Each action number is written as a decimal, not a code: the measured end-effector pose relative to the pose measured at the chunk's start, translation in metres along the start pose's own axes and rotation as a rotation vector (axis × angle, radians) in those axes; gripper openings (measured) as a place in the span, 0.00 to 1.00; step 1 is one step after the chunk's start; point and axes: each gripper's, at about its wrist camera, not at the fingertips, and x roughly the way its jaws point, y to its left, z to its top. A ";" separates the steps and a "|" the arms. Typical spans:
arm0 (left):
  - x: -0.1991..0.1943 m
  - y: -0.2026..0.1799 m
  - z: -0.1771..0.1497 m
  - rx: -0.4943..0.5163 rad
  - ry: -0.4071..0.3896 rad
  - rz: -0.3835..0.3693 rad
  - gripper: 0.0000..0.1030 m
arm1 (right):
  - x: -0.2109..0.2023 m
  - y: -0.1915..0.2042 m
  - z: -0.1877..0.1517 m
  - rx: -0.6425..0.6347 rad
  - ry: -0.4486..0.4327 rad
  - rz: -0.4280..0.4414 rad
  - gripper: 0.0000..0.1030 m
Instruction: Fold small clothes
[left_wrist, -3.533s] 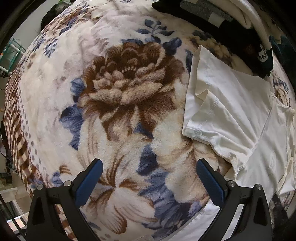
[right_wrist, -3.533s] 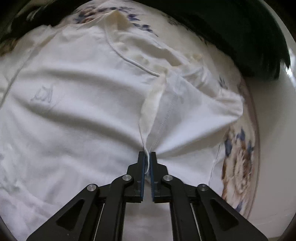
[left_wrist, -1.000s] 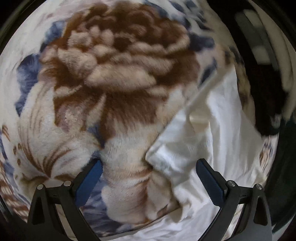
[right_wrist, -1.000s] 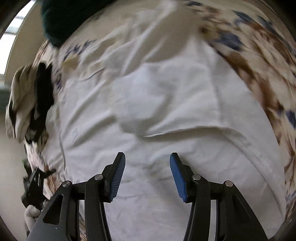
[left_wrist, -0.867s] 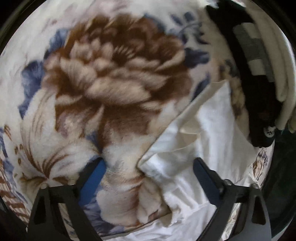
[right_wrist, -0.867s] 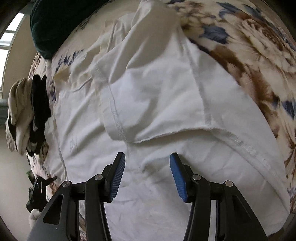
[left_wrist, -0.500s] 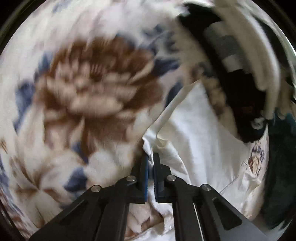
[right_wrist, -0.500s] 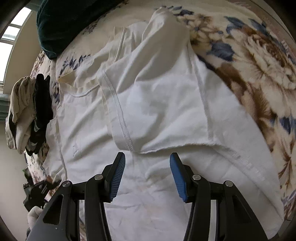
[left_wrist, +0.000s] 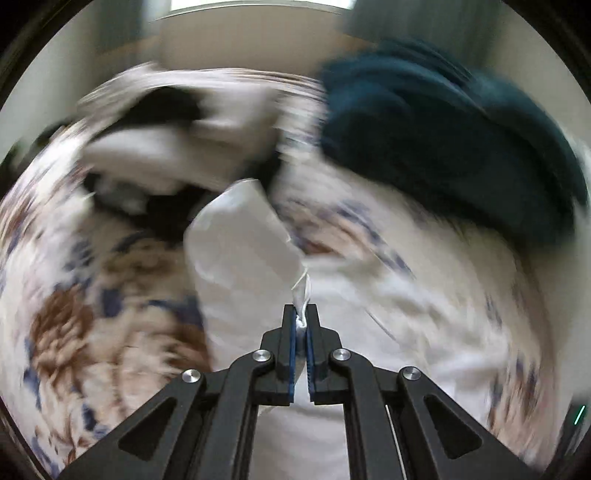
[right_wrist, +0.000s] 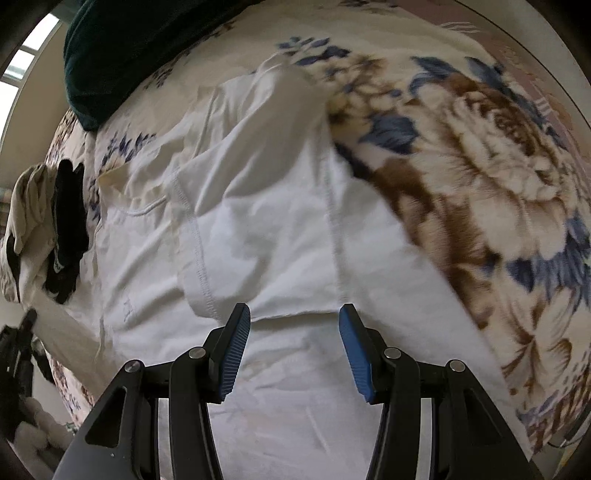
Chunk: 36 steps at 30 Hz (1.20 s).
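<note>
A white T-shirt lies spread on the flowered blanket, one sleeve folded over its body. In the left wrist view my left gripper is shut on a pinch of the white T-shirt, and the cloth rises from the bed to the jaws as a lifted flap. That view is blurred by motion. My right gripper hovers just above the shirt's middle, jaws half apart, blue pads clear of the cloth and nothing between them.
A dark teal pillow lies at the head of the bed, also the teal pillow in the right wrist view. A heap of black and cream clothes sits beside the shirt. A window is beyond.
My left gripper closed on the shirt's sleeve edge, then rose and rolled, carrying the cloth across the shirt. My right gripper let go earlier and now drifts slightly above the shirt, still half apart.
</note>
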 end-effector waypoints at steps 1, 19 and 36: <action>0.007 -0.014 -0.011 0.060 0.020 -0.008 0.03 | -0.001 -0.004 0.002 0.003 0.002 -0.007 0.51; 0.029 0.068 -0.061 -0.169 0.244 0.021 0.61 | 0.033 0.125 0.082 -0.377 0.112 0.197 0.61; 0.069 0.093 0.018 -0.240 0.180 0.054 0.61 | 0.053 0.139 0.097 -0.296 0.053 0.210 0.04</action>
